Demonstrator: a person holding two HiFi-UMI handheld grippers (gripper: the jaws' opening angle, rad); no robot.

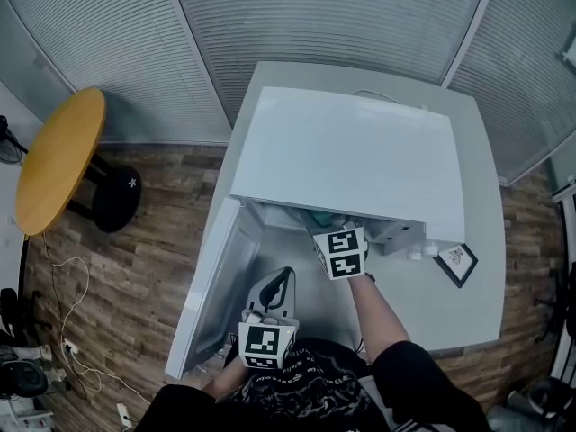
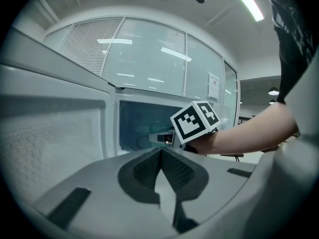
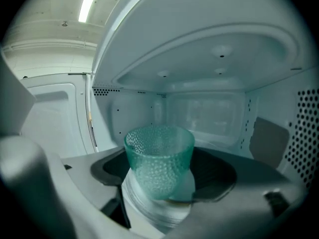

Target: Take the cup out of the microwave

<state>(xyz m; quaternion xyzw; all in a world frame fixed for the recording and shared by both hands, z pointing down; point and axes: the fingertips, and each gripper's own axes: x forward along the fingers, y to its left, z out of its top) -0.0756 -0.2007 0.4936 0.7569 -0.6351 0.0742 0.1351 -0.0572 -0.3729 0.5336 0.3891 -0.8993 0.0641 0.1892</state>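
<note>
Right gripper (image 3: pixel 162 180), forearm (image 1: pixel 378 309) stretched into the white microwave (image 1: pixel 351 151), clasps the green dimpled glass cup (image 3: pixel 159 156); left gripper (image 2: pixel 160 153) hangs behind it, jaws together, empty.

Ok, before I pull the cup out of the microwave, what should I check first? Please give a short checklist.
1. Microwave door swung wide open: ok.
2. Cup stands between the right claw's jaws: ok.
3. Jaws pressing firmly on the cup: cannot tell.
4. Room between the cup's rim and the cavity ceiling: ok.
5. Left claw shut, empty, held outside the microwave: ok.
</note>
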